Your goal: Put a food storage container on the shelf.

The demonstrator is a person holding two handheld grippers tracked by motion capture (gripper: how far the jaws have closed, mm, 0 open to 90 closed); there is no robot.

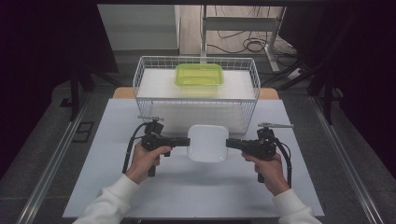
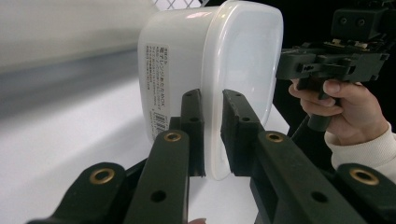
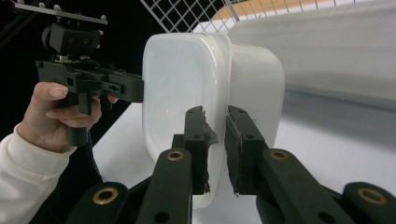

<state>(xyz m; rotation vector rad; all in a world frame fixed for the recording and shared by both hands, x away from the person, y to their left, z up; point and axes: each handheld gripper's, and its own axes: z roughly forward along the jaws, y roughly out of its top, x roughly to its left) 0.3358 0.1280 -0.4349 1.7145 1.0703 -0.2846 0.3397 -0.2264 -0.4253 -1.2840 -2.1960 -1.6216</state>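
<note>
Over the near-mid table point(image 1: 116, 186), two grippers hold one white tub point(image 1: 208, 143) between them, lid on. Left gripper point(image 1: 186, 142): jaws nearly closed, clamped on the tub's lid rim at its left edge; left gripper view shows the rim point(image 2: 212, 140) pinched between both pads, w/ a label on the tub's side. Right gripper point(image 1: 229, 143): same, jaws narrow, pinching the rim at the right edge, seen close in the right gripper view point(image 3: 215, 154). One hand per gripper, white sleeves. Tub sits just in front of the basket point(image 1: 140, 79). Farther back: 1 wire basket, w/ 1 green tub point(image 1: 199, 74) inside, on a white slab. Count: 2 grippers, 2 tubs, 1 basket.
</note>
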